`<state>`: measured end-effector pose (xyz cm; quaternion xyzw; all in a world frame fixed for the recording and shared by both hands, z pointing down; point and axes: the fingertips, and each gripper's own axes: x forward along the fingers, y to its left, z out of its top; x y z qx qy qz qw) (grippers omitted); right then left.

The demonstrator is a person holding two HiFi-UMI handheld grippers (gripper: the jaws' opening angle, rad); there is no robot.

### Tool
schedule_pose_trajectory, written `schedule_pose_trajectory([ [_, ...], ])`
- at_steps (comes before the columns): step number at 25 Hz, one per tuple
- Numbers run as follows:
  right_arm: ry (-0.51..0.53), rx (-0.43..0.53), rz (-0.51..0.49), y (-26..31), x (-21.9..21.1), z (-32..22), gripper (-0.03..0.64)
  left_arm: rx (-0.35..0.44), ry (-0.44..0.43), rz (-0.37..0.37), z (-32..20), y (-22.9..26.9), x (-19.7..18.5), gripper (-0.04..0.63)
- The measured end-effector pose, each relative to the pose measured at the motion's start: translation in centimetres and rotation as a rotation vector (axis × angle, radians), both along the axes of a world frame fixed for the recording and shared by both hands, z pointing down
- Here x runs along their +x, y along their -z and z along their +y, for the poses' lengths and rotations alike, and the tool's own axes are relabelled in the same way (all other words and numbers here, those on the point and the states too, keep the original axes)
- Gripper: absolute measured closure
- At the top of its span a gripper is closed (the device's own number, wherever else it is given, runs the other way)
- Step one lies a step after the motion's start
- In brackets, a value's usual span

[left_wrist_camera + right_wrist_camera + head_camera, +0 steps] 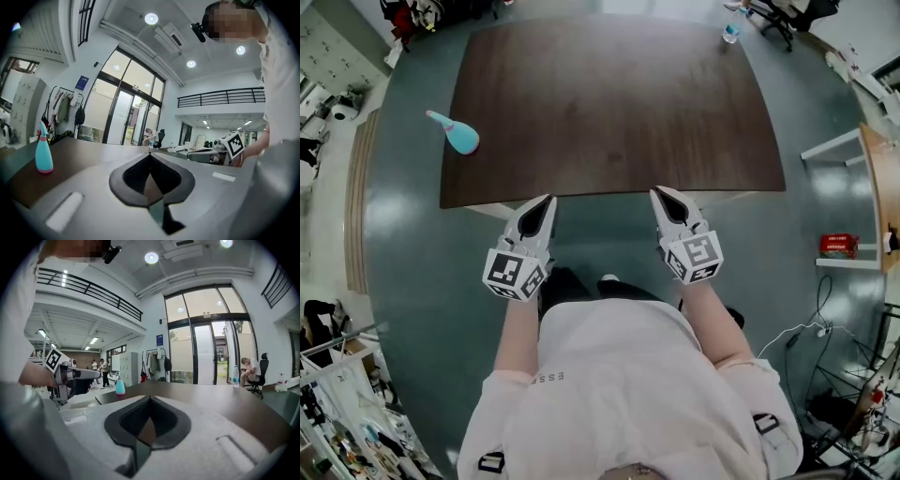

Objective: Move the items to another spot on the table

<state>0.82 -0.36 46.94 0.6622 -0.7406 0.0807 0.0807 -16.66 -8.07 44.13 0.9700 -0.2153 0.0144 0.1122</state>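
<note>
Facing the near edge of the dark wooden table point(619, 112), the left gripper point(547, 200) and the right gripper point(660, 193) are held side by side just short of the tabletop, level with each other and a little apart. Both claws are pressed together at the tips, and nothing is pinched in either; this is confirmed in the left gripper view and the right gripper view, where only the table surface is seen past the closed tips. Such a posture is read as a neutral ready position, with no reach yet begun.

Two items are shown on the table. A teal spray bottle point(457, 132) is seen standing upright at the left edge, well apart from both grippers but nearer the left one. A clear bottle, probably a water bottle point(730, 30) though too small to be certain, is placed at the far right corner, on the side of the right gripper.

By this layout, each item is judged to be assigned to the nearer gripper, and the wide bare middle of the table is left free as a destination. No item is judged moved yet.
</note>
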Motion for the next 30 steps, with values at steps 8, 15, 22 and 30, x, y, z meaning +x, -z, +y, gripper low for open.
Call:
schedule_pose_trajectory([
  [8,0.02,0.012,0.012,0.4,1.2,5.0,0.624,-0.008,-0.007,0.006,5.6,0.2,2.1,0.578],
  [15,0.016,0.02,-0.018,-0.4,2.3,8.0,0.624,-0.003,-0.027,-0.004,8.3,0.1,3.8,0.578],
  [22,0.021,0.029,-0.022,-0.5,2.8,9.4,0.624,0.02,-0.023,-0.022,9.3,0.6,4.1,0.578],
  [30,0.036,0.038,-0.016,-0.7,1.6,9.7,0.624,0.038,-0.08,-0.012,10.8,0.7,3.8,0.578],
])
